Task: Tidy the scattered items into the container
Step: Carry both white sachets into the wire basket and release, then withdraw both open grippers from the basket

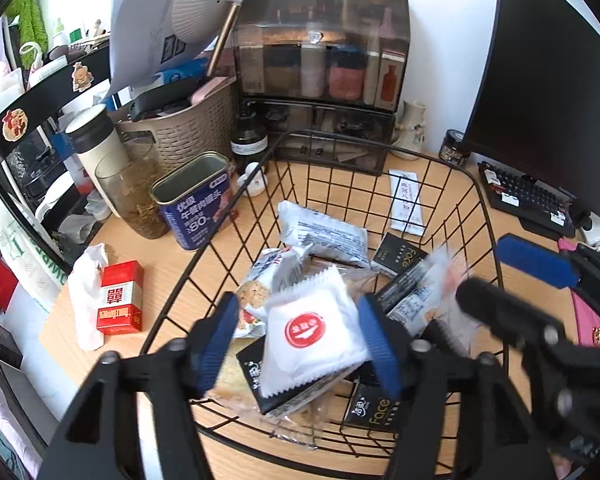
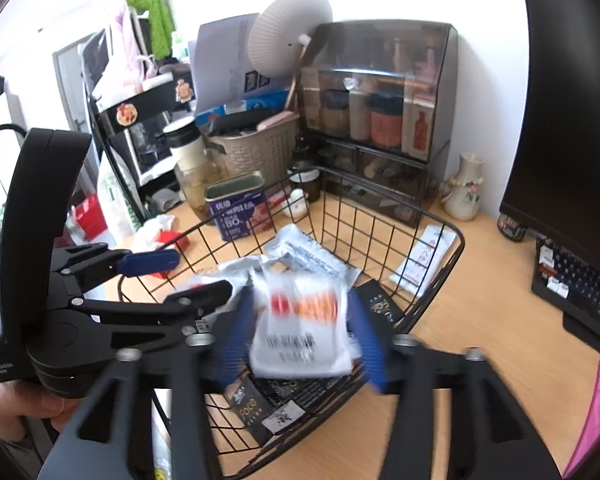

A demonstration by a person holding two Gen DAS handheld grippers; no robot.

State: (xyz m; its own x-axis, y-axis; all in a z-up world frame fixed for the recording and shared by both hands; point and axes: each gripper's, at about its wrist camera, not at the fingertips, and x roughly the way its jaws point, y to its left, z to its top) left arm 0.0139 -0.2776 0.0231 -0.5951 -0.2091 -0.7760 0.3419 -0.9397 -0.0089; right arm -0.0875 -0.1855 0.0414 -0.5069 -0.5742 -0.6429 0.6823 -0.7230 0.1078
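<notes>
While both grippers hang over the wire basket (image 1: 380, 148), the job is a clean drop. At lower centre of the left wrist view, the left gripper (image 1: 300, 340) stands half spread, its pads clear of the white packet (image 1: 312, 332) lying on the pile. In the right wrist view the right gripper (image 2: 300, 336) is likewise parted around a blurred white-and-orange packet (image 2: 300, 332), seemingly falling free. Lift straight up: the near rim sits close below the fingers. Further off, left of the basket, a red box (image 1: 120, 298) and blue tin (image 1: 198, 204) crowd the desk; beyond the far rim lies a white sachet (image 1: 406, 204).
</notes>
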